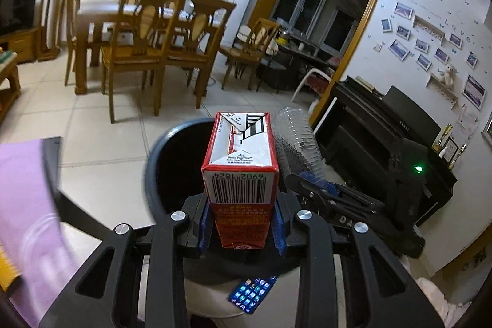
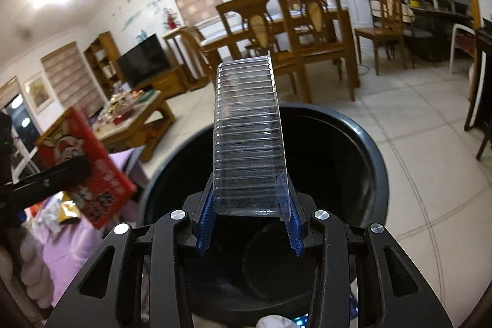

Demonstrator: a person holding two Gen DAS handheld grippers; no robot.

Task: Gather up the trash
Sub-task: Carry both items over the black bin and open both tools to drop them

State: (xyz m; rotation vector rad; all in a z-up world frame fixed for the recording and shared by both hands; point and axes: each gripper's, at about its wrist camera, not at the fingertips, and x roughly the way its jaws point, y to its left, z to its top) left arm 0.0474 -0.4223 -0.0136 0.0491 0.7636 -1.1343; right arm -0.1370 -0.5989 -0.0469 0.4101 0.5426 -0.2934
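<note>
A red drink carton [image 1: 241, 174] is being gripped by the left gripper [image 1: 241, 231], and a clear ribbed plastic tray [image 2: 249, 143] by the right gripper [image 2: 249, 228]. Both are being held above the dark bin [image 2: 366, 149] directly beneath; release is judged outstanding.

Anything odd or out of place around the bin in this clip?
One thing: a smartphone with its screen lit lies just below the dark trash bin, easy to knock. Otherwise normal: left gripper holds a red drink carton, right gripper a clear ribbed plastic container, both over the bin.
</note>
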